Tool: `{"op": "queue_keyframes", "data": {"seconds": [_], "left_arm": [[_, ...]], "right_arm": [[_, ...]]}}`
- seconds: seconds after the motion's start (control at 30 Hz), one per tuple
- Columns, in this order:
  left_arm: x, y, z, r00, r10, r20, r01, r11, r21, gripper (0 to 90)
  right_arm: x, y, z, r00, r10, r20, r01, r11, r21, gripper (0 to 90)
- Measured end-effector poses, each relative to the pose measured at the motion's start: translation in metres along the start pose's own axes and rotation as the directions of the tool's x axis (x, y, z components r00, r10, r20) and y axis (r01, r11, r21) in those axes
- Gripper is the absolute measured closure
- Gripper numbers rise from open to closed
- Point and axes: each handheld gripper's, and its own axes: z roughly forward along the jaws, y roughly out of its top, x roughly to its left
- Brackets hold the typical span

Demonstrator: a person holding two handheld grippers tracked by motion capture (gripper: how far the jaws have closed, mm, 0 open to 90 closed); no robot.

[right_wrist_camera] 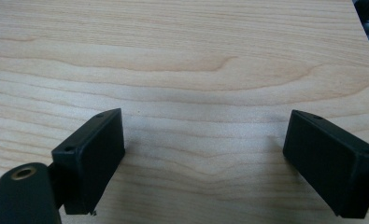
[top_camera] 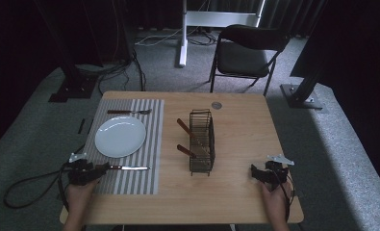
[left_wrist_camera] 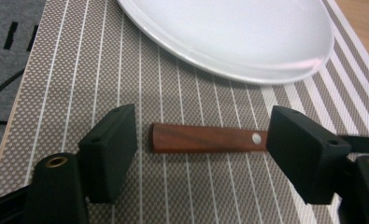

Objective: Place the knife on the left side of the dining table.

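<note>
So we've got the left gripper (top_camera: 102, 168) down at the near-left corner of the tabletop (top_camera: 240, 192), sitting over the striped placemat (top_camera: 144, 180). In the left gripper view its jaws stand spread apart with the wooden handle of the knife (left_wrist_camera: 205, 138) lying flat between them. The right jaw sits right at the rivet end of the handle, and we can't tell if it touches; the left one has a clear gap from the handle's butt end. So we're not squeezing the knife; it just rests on the placemat.

From the high view the knife (top_camera: 127, 168) lies along the near side of the white plate (top_camera: 120, 136), blade pointing toward the middle of the tabletop and handle toward our left hand (top_camera: 78, 192). The plate sits on the same placemat, close to the knife but not touching it. A fork (top_camera: 128, 111) lies on the far side of the plate, also on the placemat.

Middle of the tabletop there's a black wire basket (top_camera: 201, 142) with two more wooden handles sticking out its left side.

The right gripper (top_camera: 256, 172) rests over at the near-right, well apart from everything. In the right gripper view its jaws are wide apart with bare wood between them.
</note>
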Motion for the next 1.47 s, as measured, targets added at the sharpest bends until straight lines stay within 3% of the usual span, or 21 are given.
{"op": "queue_keyframes", "data": {"seconds": [0.07,0.27,0.4,0.47,0.67,0.87,1.07,1.17,1.3,1.47], "left_arm": [[-0.002,-0.003,-0.002,0.9997,0.026,-0.002,-0.026,0.9996,0.007,19.1],[-0.009,-0.014,-0.013,0.9936,0.084,-0.076,-0.085,0.9963,-0.013,9.9],[-0.013,-0.020,-0.019,0.9923,0.093,-0.082,-0.094,0.9955,-0.012,9.0],[-0.015,-0.023,-0.021,0.9914,0.100,-0.085,-0.100,0.9950,-0.004,0.0],[-0.019,-0.033,-0.029,0.9814,0.125,-0.146,-0.131,0.9908,-0.033,0.0],[-0.017,-0.039,-0.025,0.9734,0.144,-0.178,-0.149,0.9888,-0.013,0.0],[-0.017,-0.042,-0.025,0.9623,0.150,-0.227,-0.160,0.9867,-0.027,0.0],[-0.014,-0.042,-0.024,0.9588,0.151,-0.241,-0.161,0.9867,-0.024,0.0],[-0.011,-0.041,-0.022,0.9594,0.132,-0.249,-0.142,0.9895,-0.025,0.0],[-0.012,-0.040,-0.021,0.9513,0.137,-0.276,-0.151,0.9882,-0.027,0.0]], "right_arm": [[0.000,0.000,0.000,1.0000,0.000,0.000,0.000,1.000,0.000,11.9],[0.000,0.000,0.000,1.0000,0.000,0.000,0.000,1.000,0.000,11.9],[0.000,0.000,0.000,1.0000,0.000,0.000,0.000,1.000,0.000,11.9],[0.000,0.000,0.000,1.0000,0.000,0.000,0.000,1.000,0.000,11.9],[0.000,0.000,0.000,1.0000,0.000,0.000,0.000,1.000,0.000,11.9],[0.000,0.000,0.000,1.0000,0.000,0.000,0.000,1.000,0.000,11.9],[0.000,0.000,0.000,1.0000,0.000,0.000,0.000,1.000,0.000,11.9],[0.000,0.000,0.000,1.0000,0.000,0.000,0.000,1.000,0.000,11.9],[0.000,0.000,0.000,1.0000,0.000,0.000,0.000,1.000,0.000,11.9],[0.000,0.000,0.000,1.0000,0.000,0.000,0.000,1.000,0.000,11.9]]}}
